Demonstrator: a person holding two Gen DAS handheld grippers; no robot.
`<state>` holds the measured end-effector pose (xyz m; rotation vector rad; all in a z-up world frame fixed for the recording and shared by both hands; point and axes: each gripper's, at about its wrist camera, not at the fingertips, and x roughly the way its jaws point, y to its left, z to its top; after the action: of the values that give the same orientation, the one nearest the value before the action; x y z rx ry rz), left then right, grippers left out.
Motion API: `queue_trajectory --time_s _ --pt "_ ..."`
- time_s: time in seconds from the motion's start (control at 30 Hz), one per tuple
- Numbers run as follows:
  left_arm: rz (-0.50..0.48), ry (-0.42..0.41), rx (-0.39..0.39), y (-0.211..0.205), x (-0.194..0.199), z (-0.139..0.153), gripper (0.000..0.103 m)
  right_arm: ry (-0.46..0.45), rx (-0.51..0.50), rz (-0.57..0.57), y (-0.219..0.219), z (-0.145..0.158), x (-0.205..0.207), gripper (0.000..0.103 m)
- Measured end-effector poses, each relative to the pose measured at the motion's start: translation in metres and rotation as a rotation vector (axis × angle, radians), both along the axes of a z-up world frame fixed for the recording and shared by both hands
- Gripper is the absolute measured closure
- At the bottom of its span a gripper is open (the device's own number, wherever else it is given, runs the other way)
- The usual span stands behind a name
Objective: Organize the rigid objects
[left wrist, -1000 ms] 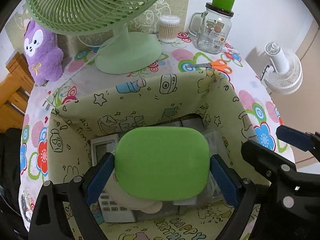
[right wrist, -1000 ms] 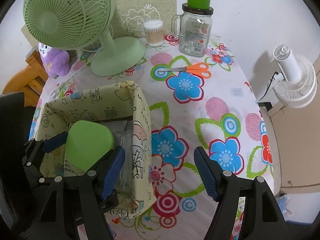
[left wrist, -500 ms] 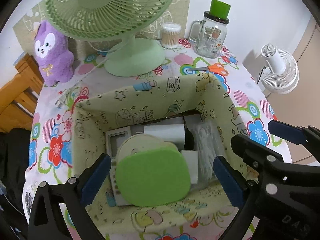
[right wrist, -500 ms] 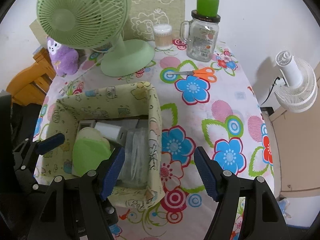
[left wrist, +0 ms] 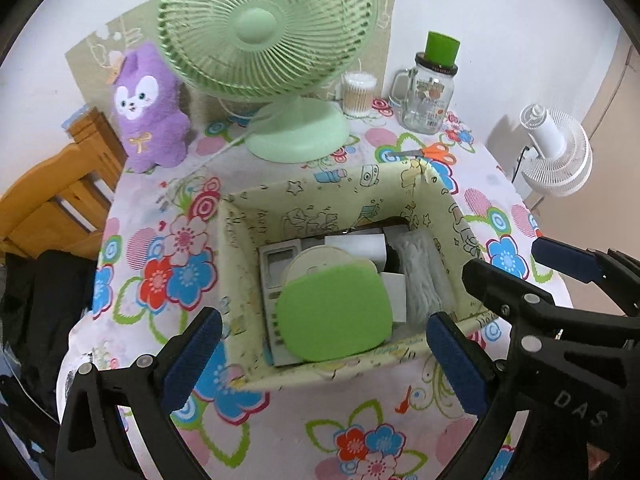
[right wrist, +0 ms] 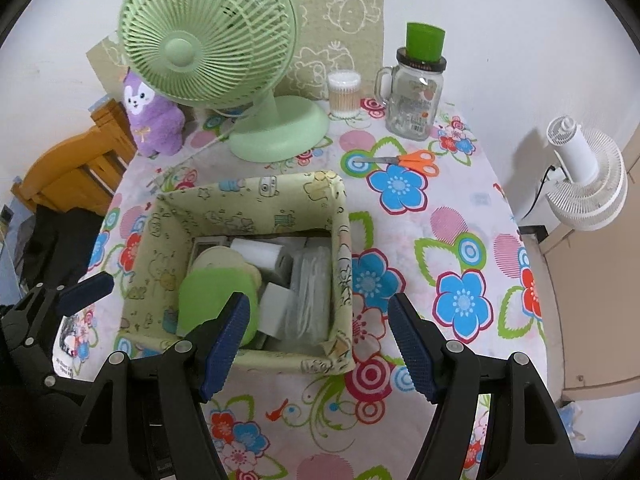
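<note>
A flat green rounded-square pad point(left wrist: 334, 314) lies loose in the cartoon-print fabric box point(left wrist: 256, 216), on top of a cream disc point(left wrist: 316, 258), a grey remote point(left wrist: 276, 260), a white roll point(left wrist: 356, 246) and a clear plastic pack point(left wrist: 420, 272). My left gripper point(left wrist: 324, 332) hovers above the box's near rim, jaws wide open and clear of the pad. My right gripper point(right wrist: 318, 304) is open over the box's near right corner point(right wrist: 340, 344), with nothing between its fingers. The green pad point(right wrist: 208, 300) shows partly behind the right gripper's left finger.
At the back of the flowered table stand a green desk fan point(left wrist: 272, 40), a purple plush point(left wrist: 148, 108), a cotton swab tub point(left wrist: 358, 94) and a glass jar point(left wrist: 428, 96) with a green cup on top. Orange scissors point(right wrist: 412, 160) lie beyond the box. A white fan point(right wrist: 580, 176) and a wooden chair point(left wrist: 52, 200) flank the table.
The green pad sat between my left jaws a second ago; they let it go and it now rests in the box. Both grippers have risen and pulled back from the box.
</note>
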<state>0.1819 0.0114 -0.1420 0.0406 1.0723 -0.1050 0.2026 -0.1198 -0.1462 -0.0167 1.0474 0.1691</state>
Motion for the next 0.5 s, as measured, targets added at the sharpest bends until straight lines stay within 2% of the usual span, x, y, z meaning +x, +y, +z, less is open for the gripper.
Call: queue_trajectory --time_s 0.07,0.2,0.5 --pt "0.007 -0.013 -0.001 0.004 -0.007 0.007 0.000 -0.012 -0.003 -0.002 0.001 0.005 -0.005 0.028" --pt "0.020 -0.038 -0.002 0.011 -0.020 0.020 0.000 -0.041 -0.002 -0.011 0.003 0.016 -0.017 0.022" --pt "0.037 -0.081 0.005 0.024 -0.054 0.047 0.000 -0.087 -0.001 -0.003 0.004 0.040 -0.051 0.017"
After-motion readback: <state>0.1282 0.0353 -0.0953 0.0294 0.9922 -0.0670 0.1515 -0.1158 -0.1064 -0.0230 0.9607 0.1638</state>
